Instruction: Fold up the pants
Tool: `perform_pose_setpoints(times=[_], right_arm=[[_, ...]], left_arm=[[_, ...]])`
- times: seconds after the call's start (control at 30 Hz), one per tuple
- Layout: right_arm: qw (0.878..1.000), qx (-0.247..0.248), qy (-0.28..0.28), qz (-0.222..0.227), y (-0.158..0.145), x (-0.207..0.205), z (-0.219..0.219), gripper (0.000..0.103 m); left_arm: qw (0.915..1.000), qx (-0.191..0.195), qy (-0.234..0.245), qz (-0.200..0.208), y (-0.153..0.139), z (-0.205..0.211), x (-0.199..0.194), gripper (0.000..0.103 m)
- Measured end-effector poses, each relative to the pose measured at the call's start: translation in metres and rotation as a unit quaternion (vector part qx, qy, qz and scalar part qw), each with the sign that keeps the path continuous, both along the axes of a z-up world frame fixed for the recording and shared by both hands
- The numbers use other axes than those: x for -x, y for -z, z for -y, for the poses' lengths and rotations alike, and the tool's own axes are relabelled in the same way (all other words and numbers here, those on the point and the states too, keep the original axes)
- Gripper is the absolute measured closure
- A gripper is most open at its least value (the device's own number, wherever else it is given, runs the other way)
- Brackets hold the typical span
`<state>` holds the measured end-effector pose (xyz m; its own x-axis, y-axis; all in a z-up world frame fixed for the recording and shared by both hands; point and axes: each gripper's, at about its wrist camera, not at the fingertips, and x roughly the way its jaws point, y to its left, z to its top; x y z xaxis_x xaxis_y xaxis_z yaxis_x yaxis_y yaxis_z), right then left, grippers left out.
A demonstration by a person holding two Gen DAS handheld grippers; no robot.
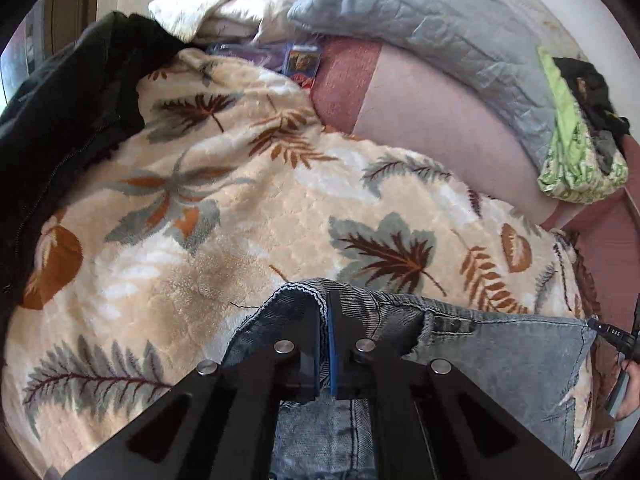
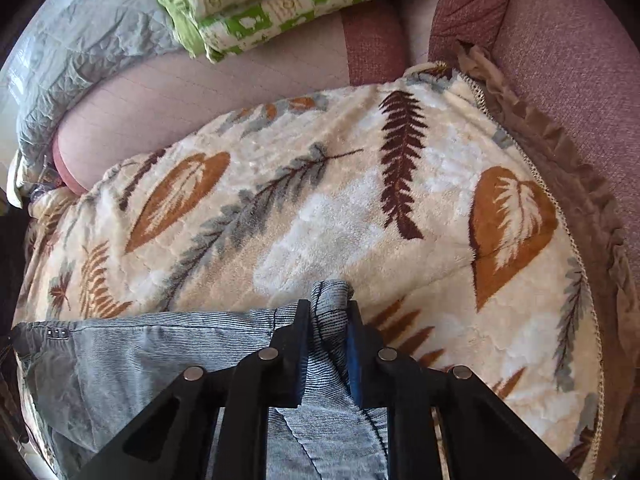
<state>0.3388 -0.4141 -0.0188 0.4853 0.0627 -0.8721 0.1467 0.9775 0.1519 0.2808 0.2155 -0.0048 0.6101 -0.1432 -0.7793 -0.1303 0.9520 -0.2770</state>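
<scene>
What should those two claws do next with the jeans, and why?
Probably lift together. The left gripper and right gripper are each shut on the jeans at the waistband, which lie on the leaf blanket, so raising both should let the legs hang straight.

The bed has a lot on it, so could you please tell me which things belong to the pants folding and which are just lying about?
Part of the job:
- jeans, gripped at the waistband
- left tongs, shut on the denim
- right tongs, shut on a bunched fold

Just lying about:
- leaf-print blanket under the jeans
- grey quilt
- black jacket
- green patterned cloth
</scene>
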Motion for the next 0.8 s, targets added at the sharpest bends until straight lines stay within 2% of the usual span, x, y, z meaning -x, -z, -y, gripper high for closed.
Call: perform_pose_setpoints(times=[0.17,0.3,0.37,0.43,0.5,0.57,0.6,0.63,0.67,0.7,0.77,0.8], right_arm=[[0.997,-0.028,-0.014,0.07,-0.053,0.077,0.008,0.086],[0.993,-0.042,-0.033,0.107,-0.063,0.161,0.02,0.086],[0.992,-0.059,-0.038,0.105,-0.049,0.202,0.026,0.086],[0.993,-0.067,-0.049,0.085,-0.023,0.238,0.028,0.084],[0.993,-0.087,-0.064,0.037,0.014,0.265,0.027,0.082],[0.994,-0.094,-0.065,-0.002,0.043,0.286,0.026,0.064],[0.993,-0.1,-0.057,-0.016,0.052,0.293,0.029,0.04],[0.993,-0.108,-0.046,-0.024,0.056,0.299,0.032,0.032],[0.992,-0.116,-0.037,-0.023,0.055,0.305,0.036,0.032],[0.993,-0.117,-0.031,-0.015,0.05,0.309,0.04,0.032],[0.993,-0.117,-0.01,0.01,0.031,0.311,0.05,0.032],[0.992,-0.122,0.003,0.021,0.022,0.309,0.055,0.032]], left_arm=[[0.9962,0.012,0.031,0.081,-0.055,0.006,0.09,0.1],[0.9925,0.023,0.059,0.105,-0.058,0.002,0.175,0.1],[0.9926,0.033,0.071,0.093,-0.04,-0.003,0.208,0.1],[0.9946,0.021,0.081,0.061,-0.014,-0.006,0.234,0.099],[0.9965,0.017,0.081,0.013,0.013,-0.013,0.248,0.096],[0.9969,0.01,0.071,-0.031,0.034,-0.022,0.256,0.094],[0.9974,0.0,0.056,-0.045,0.039,-0.026,0.259,0.094],[0.9979,-0.009,0.04,-0.049,0.039,-0.031,0.262,0.094],[0.9983,-0.015,0.025,-0.05,0.035,-0.037,0.263,0.094],[0.9986,-0.022,0.012,-0.046,0.029,-0.042,0.266,0.089],[0.9992,-0.035,-0.004,-0.018,0.009,-0.042,0.268,0.072],[0.9994,-0.035,-0.004,0.001,-0.001,-0.039,0.268,0.054]])
